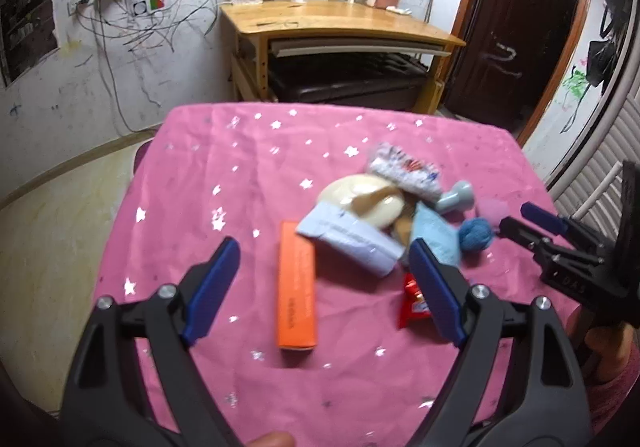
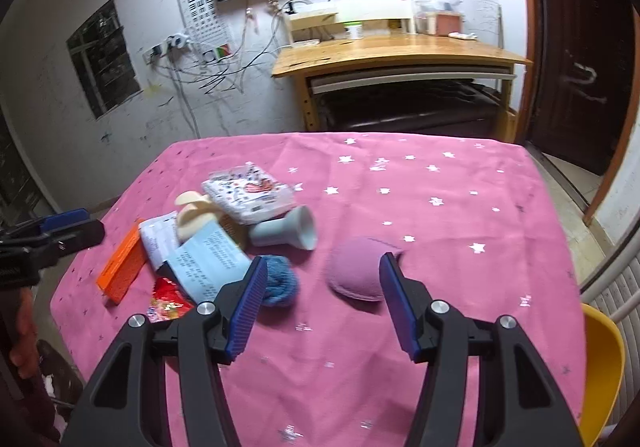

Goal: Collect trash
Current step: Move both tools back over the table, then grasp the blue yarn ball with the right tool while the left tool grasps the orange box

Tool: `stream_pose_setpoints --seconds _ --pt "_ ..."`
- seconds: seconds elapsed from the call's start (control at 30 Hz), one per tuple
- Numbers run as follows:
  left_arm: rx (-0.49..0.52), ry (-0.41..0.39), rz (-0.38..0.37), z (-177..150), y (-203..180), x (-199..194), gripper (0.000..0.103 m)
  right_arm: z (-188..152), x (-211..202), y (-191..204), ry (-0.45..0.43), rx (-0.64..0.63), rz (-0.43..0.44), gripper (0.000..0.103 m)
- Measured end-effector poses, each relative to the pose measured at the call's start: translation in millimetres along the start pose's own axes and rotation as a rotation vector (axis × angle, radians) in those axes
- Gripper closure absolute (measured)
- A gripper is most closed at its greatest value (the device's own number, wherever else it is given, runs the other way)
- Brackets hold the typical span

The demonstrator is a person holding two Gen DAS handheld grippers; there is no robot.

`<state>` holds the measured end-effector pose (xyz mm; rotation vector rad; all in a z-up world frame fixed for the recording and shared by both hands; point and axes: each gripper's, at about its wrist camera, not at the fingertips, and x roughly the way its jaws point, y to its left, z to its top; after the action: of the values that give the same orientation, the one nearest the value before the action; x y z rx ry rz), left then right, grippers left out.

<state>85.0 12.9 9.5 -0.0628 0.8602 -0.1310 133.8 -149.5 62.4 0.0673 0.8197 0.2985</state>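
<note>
A heap of litter lies on the pink star-print tablecloth (image 1: 224, 175): an orange box (image 1: 296, 287), a pale blue paper packet (image 1: 352, 243), a red wrapper (image 1: 412, 307), a white printed wrapper (image 1: 404, 167) and a cream round piece (image 1: 360, 195). Beside them are a grey-blue funnel-shaped piece (image 2: 284, 233), a blue yarn ball (image 2: 280, 283) and a pink felt pad (image 2: 354, 275). My left gripper (image 1: 324, 251) hangs open over the orange box and blue packet, holding nothing. My right gripper (image 2: 324, 261) is open above the cloth, yarn ball by its left finger, pink pad by its right.
A wooden desk (image 1: 340, 19) with a dark bench under it stands beyond the table's far edge. A dark door (image 1: 532, 15) is at the right. A yellow chair (image 2: 604, 367) sits at the table's near right corner. Cables hang on the left wall.
</note>
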Motion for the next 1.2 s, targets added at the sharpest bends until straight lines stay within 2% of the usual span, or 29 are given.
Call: stream_pose_setpoints --seconds 0.23,0.37,0.63,0.77,0.8,0.83,0.87,0.9,0.93,1.0,1.2 --pt "0.032 0.04 0.03 -18.9 10.9 11.3 0.021 0.3 17.4 21.2 0.044 -0.049 0.047 0.05" --pt "0.018 0.068 0.033 -24.6 17.7 19.9 0.026 1.8 26.9 26.6 0.063 -0.058 0.051 0.05" --pt "0.001 0.113 0.019 -27.5 22.3 35.8 0.046 5.7 38.4 26.0 0.083 -0.045 0.035 0.05" --pt "0.005 0.12 0.004 -29.5 18.9 39.7 0.048 5.2 39.7 27.5 0.085 -0.045 0.026 0.05" --pt "0.008 0.118 0.005 -29.6 18.0 39.7 0.051 5.1 39.8 27.9 0.084 -0.047 0.02 0.05" --pt "0.009 0.114 0.01 -29.6 17.3 39.6 0.06 4.4 40.0 28.2 0.085 -0.049 0.019 0.05" --pt "0.007 0.112 0.013 -29.5 17.4 39.4 0.066 4.0 40.0 28.5 0.086 -0.051 0.019 0.056" --pt "0.005 0.112 0.012 -29.4 17.6 39.3 0.078 3.7 39.7 28.5 0.083 -0.052 0.014 0.064" --pt "0.0 0.114 0.007 -29.4 18.3 38.9 0.081 3.4 39.8 28.7 0.081 -0.052 0.011 0.067" --pt "-0.01 0.115 -0.006 -29.1 19.1 38.4 0.081 3.0 40.0 30.2 0.079 -0.058 0.011 0.078" --pt "-0.017 0.102 -0.002 -32.1 19.1 30.1 0.082 1.5 34.1 36.0 0.046 -0.093 -0.017 0.079"
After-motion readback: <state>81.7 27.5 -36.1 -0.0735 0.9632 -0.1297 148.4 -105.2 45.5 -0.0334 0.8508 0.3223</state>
